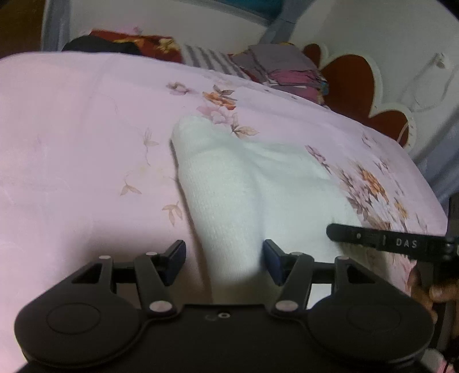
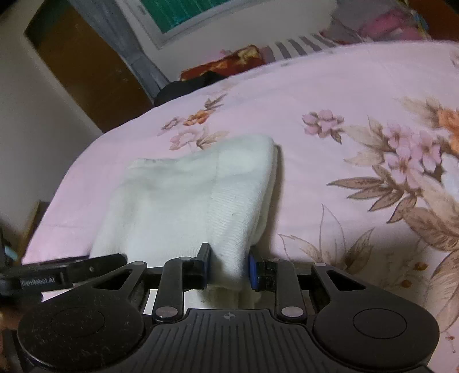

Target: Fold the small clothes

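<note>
A white knit garment (image 1: 229, 186) lies on the pink flowered bedsheet (image 1: 71, 143), with its near edge bunched up into folds. My left gripper (image 1: 223, 256) straddles one fold at that edge, and its blue pads stand apart from the cloth, so it is open. In the right wrist view the same garment (image 2: 186, 200) rises toward my right gripper (image 2: 228, 268), which is shut on another fold of its near edge. The right gripper's black finger (image 1: 373, 241) shows at the right of the left wrist view. The left gripper's finger (image 2: 71, 269) shows at the lower left of the right wrist view.
Several piled clothes (image 1: 281, 69) and a red and dark cloth (image 1: 129, 43) lie at the far side of the bed. A white headboard with red cut-outs (image 1: 350, 77) stands at the right. A hand (image 1: 436, 289) holds the right gripper. A window (image 2: 178, 14) and brown door (image 2: 71, 63) are behind.
</note>
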Demonstrator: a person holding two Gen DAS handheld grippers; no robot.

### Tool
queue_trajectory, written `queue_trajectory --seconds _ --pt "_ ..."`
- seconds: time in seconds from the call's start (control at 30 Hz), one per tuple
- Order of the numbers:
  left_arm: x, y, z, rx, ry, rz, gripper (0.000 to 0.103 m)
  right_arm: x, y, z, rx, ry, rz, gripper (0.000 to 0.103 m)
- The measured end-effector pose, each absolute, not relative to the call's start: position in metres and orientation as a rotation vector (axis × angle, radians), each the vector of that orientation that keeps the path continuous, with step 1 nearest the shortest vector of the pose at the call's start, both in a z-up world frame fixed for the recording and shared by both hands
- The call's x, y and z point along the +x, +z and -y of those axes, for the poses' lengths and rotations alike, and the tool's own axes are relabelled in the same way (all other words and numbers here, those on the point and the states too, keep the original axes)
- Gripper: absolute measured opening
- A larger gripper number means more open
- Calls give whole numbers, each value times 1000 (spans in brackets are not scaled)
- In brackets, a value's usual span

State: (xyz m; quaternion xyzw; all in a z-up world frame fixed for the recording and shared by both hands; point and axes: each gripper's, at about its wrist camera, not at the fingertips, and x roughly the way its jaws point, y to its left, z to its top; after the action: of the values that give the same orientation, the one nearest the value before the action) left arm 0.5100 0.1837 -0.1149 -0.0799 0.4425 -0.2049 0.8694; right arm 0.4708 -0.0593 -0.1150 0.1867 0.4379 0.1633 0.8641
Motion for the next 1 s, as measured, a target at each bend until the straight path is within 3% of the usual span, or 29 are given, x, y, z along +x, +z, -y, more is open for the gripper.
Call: queue_trajectory --seconds 0.1,0.23,0.33,0.43,0.47,0.73,1.0 --pt "506 -93 -195 -149 -416 -846 52 470 -111 53 330 334 -910 26" --pt "509 -67 -194 -90 -456 -711 41 466 -80 48 215 279 -820 50" --pt "528 -69 -172 -16 -504 -707 36 479 -62 33 167 324 -764 47" --pt "544 -93 -154 35 -530 -793 30 503 -73 8 70 351 -814 23" --pt "546 -103 -151 54 -538 -818 31 510 -83 5 53 349 -852 21" --pt "539 -107 -157 74 -537 -816 31 519 -109 3 -92 270 -892 22" --pt "483 -89 -153 16 -593 -765 16 454 -70 6 -54 395 -782 22"
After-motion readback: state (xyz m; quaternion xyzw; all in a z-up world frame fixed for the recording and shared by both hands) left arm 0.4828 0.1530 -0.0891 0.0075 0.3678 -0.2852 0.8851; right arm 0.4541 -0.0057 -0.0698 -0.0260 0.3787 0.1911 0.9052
